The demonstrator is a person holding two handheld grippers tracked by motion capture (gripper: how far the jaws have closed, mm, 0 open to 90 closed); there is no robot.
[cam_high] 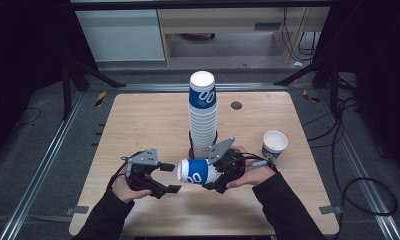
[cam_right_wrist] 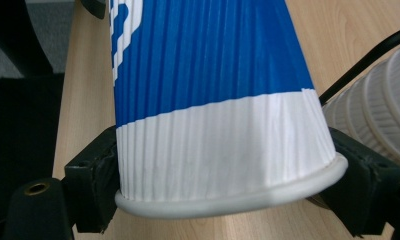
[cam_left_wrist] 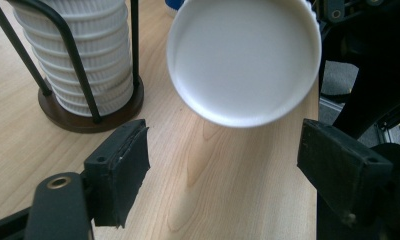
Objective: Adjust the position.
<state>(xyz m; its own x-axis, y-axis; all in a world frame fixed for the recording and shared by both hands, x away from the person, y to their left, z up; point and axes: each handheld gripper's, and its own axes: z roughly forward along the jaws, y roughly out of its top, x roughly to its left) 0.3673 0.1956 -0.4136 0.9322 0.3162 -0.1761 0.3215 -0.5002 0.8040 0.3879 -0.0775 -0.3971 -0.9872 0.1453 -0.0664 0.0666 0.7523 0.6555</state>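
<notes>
My right gripper (cam_high: pixel 219 176) clamps a blue-and-white paper cup (cam_high: pixel 197 171) near its rim, held sideways. My left gripper (cam_high: pixel 169 181), jaws spread wide and empty, faces the cup's base just ahead; the cup stack (cam_high: pixel 203 117) stands behind.

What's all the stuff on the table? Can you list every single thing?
held cup: one, blue and white, lying sideways above the table near the front middle, gripped near its rim.
cup stack: one tall pile, upside down, blue on top and white ribs below, middle of the table.
cup holder: one, black wire on a round brown base, around the stack.
loose cup: one, white inside, standing upright at the right.
table: one, light wood.
round plug: one, dark grey, in the tabletop behind the stack.
right gripper: black, clamped on the held cup.
left gripper: black, jaws apart, facing the held cup's bottom.
</notes>
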